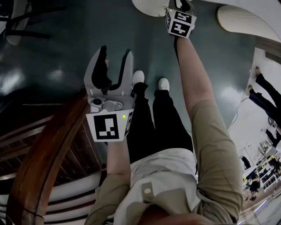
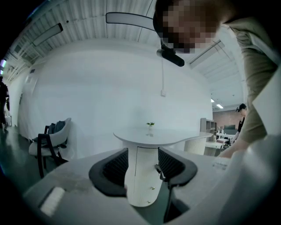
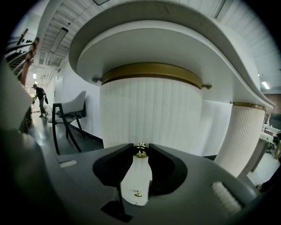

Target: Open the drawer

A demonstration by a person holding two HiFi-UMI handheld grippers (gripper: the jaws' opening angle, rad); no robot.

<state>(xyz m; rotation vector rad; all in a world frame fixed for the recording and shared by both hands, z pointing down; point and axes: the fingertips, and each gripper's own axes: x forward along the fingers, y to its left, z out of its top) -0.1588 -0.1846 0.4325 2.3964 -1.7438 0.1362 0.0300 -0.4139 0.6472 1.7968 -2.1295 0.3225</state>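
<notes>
Head view, left tool: the left tool is held out over a dark glossy floor, its grey jaws spread wide with nothing between them.
Head view, right tool: the right tool is farther ahead on an outstretched arm. Its tips are cut off by the frame edge, near a white ribbed cylindrical pedestal.
Head view, surroundings: a curved brown wooden railing is left of the left tool.
Left gripper view, tool: the left tool is open and empty.
Left gripper view, ahead: the pedestal shows through the gap, under a white curved-top desk.
Left gripper view, left of the tool: a white chair with black legs.
Right gripper view, tool: the right tool is closed on a small round gold knob, one tip at each side of it.
Right gripper view, drawer: the drawer is directly ahead, in the pedestal beneath the desk. Its front looks flush, and its edges cannot be made out.
</notes>
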